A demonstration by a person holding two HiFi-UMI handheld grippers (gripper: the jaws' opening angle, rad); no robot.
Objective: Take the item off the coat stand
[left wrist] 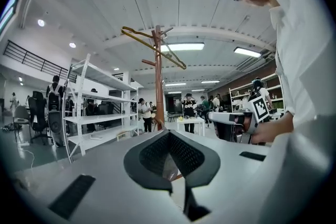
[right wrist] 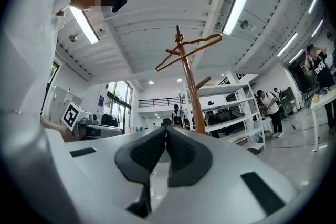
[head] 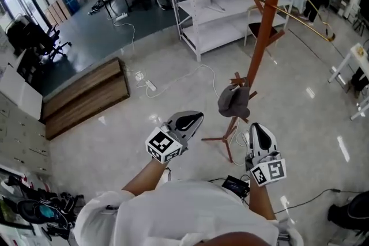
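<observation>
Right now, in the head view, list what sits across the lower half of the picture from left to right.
Wooden platform → left gripper → grey cap → right gripper. The coat stand, which the cap hangs on, slants across several of these, so it has no place in the order.

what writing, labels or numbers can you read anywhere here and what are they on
No words, brands or numbers are readable in any view.
Marker cube on the left gripper: black-and-white squares only, no letters.
Second cube on the right gripper: the same, no letters.
White print on a bystander's black shirt: too blurred to read.
</observation>
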